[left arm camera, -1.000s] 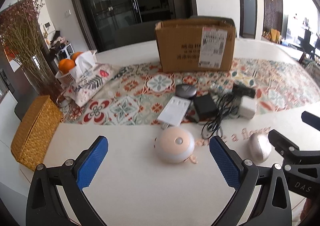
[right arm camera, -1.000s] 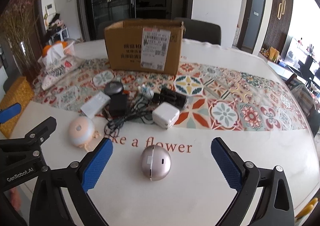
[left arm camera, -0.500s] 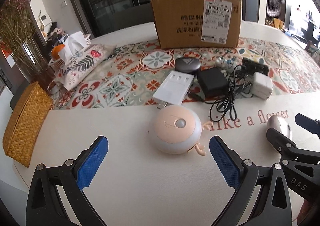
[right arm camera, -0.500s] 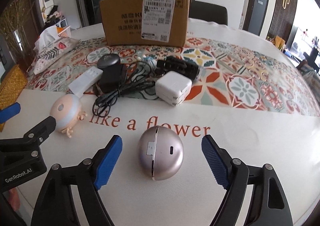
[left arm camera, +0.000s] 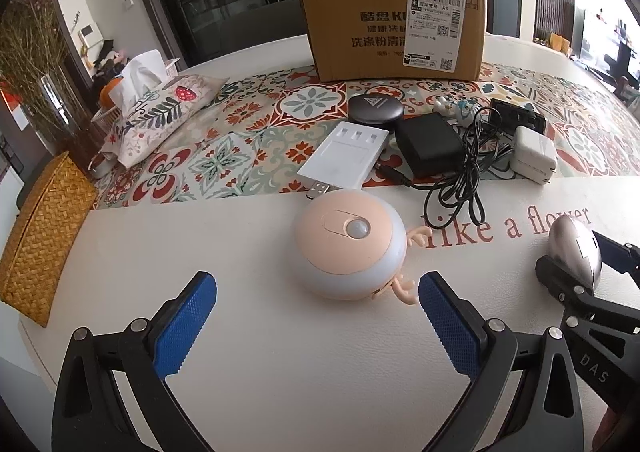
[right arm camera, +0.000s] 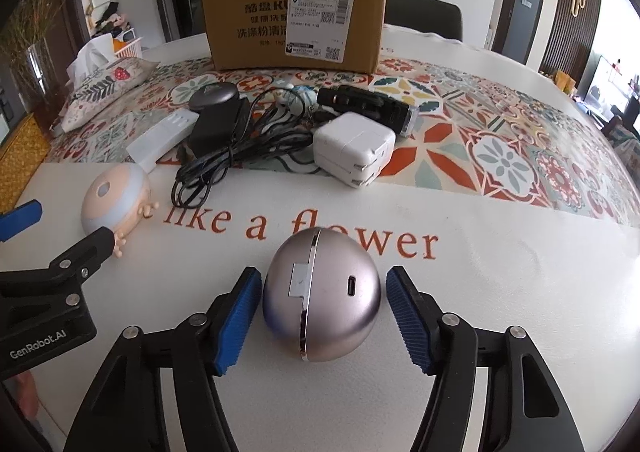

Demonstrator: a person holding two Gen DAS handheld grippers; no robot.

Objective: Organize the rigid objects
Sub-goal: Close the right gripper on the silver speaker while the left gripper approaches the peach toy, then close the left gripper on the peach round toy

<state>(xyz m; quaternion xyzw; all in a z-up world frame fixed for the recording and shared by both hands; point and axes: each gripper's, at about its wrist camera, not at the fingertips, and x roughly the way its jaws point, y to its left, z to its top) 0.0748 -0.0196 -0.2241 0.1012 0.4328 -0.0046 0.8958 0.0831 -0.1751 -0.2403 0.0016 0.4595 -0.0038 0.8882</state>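
While its 2 blue fingers (right arm camera: pixel 236 322) close in, the right gripper (right arm camera: pixel 320 318) flanks a silver egg-shaped case (right arm camera: pixel 322 298) at lower centre of the bench (right arm camera: pixel 500 292), small gaps either side. At frame centre, the left gripper (left arm camera: pixel 318 326) gapes wide before a peach dome light (left arm camera: pixel 348 248).

One cardboard box (right arm camera: pixel 294 14) stands at 12 o'clock on the bench (right arm camera: pixel 500 292), fronting a spread of small electronics: one silver egg-shaped case (right arm camera: pixel 322 296), one peach round night light (left arm camera: pixel 347 248), one white charger (right arm camera: pixel 354 152), one black adapter (left arm camera: pixel 428 146), one white USB hub (left arm camera: pixel 346 160), one dark round case (left arm camera: pixel 375 109). One wicker box (left arm camera: pixel 38 252) sits at 9 o'clock.
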